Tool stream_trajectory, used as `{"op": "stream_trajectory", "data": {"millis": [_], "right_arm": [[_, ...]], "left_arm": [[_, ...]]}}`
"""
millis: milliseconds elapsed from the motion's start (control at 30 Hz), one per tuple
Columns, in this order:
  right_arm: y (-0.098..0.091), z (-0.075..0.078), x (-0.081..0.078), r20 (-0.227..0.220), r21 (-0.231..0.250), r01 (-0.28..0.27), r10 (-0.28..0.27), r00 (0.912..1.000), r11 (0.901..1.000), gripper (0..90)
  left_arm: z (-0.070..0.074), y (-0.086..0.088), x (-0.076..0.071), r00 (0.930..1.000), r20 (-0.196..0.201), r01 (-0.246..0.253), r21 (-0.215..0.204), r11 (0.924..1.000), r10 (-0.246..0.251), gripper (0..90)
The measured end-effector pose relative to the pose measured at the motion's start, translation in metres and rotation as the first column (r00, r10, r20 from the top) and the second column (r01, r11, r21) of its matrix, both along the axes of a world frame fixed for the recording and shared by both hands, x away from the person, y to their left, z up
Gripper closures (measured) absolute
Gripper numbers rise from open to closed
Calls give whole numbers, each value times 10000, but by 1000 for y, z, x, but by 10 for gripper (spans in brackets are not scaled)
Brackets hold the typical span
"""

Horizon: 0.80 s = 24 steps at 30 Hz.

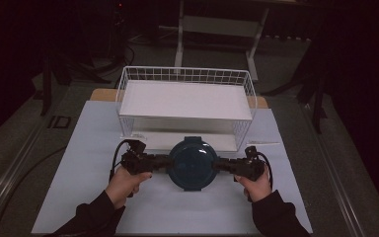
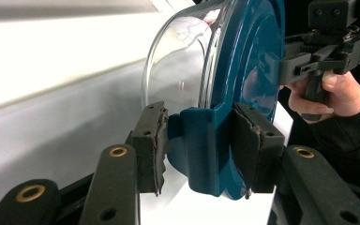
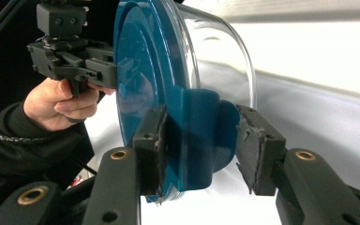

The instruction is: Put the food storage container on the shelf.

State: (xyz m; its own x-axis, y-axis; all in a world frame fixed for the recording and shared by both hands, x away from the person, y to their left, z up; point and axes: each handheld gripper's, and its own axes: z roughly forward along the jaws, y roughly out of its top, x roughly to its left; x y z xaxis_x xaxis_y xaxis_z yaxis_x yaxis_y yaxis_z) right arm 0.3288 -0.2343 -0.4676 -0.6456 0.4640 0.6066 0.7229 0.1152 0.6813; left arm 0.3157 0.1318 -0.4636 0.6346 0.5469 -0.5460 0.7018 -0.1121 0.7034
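A round clear container [image 1: 192, 164] with a dark teal lid sits between my two grippers, just in front of the white wire basket. My left gripper [image 1: 165, 162] is shut on the teal latch tab [image 2: 199, 150] at the lid's left side, with a pad pressed on each face. At the opposite side my right gripper [image 1: 220, 165] is shut on the other latch tab [image 3: 201, 136]. The clear bowl [image 2: 178, 65] looks empty below the lid [image 3: 138, 70]. I cannot tell whether the container rests on the table or hangs just above it.
A white wire basket [image 1: 185, 74] with a flat white shelf stands right behind the container. A white sheet [image 1: 79, 163] covers the table, with bare room on both sides and in front. Dark floor and stand legs lie beyond the table.
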Motion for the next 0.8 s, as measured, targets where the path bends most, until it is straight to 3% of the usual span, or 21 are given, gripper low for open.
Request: {"op": "stream_trajectory", "data": {"millis": [200,333,567,800], "right_arm": [[1,-4,17,229,172,109,-113,9997,9998,560],[3,-5,30,377,16,141,-141,9992,9999,559],[7,-18,49,544,76,245,-249,9982,9997,556],[11,-26,62,685,94,507,-512,9963,9987,553]], "left_arm": [[-1,0,16,9997,225,-112,47,9999,111,568],[-7,1,26,9992,338,-209,-41,9998,210,568],[-13,4,42,9962,788,-392,296,9988,367,567],[-22,5,53,9955,730,-623,153,9979,610,567]]}}
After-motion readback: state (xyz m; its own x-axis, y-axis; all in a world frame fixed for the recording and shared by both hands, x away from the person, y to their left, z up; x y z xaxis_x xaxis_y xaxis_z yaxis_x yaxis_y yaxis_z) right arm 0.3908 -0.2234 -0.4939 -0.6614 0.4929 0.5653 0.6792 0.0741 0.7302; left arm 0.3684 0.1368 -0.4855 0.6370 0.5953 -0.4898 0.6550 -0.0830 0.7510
